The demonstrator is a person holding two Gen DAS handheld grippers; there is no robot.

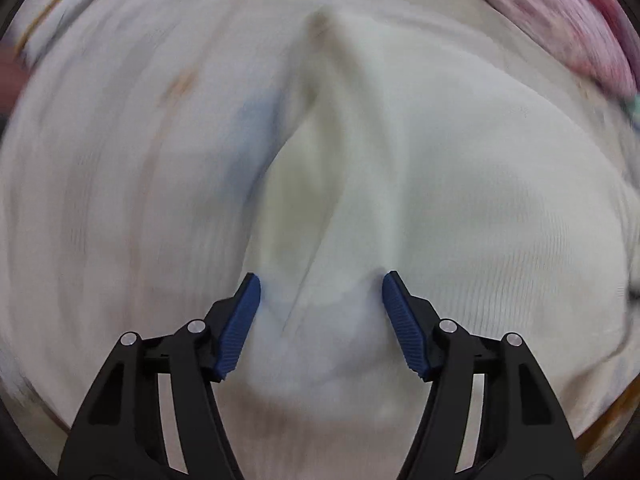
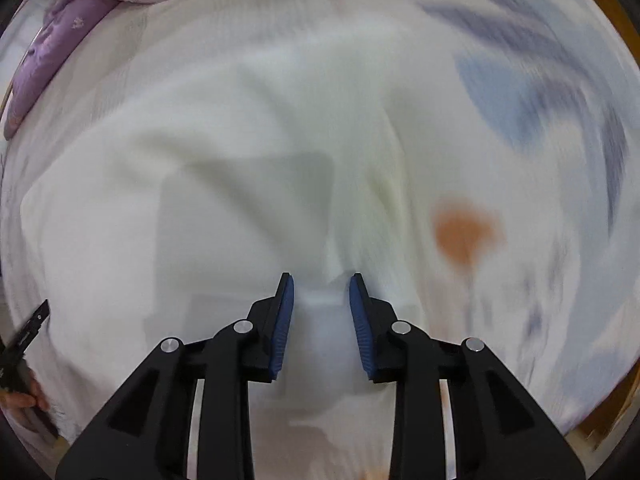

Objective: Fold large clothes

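A large white ribbed garment (image 1: pixel 460 184) lies spread on a bed and fills the left wrist view; it also shows in the right wrist view (image 2: pixel 224 184), with a raised fold running up the middle. My left gripper (image 1: pixel 320 292) is open, its blue pads either side of a fold of the white fabric. My right gripper (image 2: pixel 321 292) is open, narrower, with the white cloth edge between its pads. Both views are motion-blurred.
The garment rests on a pale bedsheet (image 2: pixel 520 92) printed with blue and orange shapes. A pink-purple quilt (image 2: pixel 60 40) is bunched at the far left of the right wrist view and also shows in the left wrist view (image 1: pixel 580 28). The other gripper's black part (image 2: pixel 24 344) shows at left.
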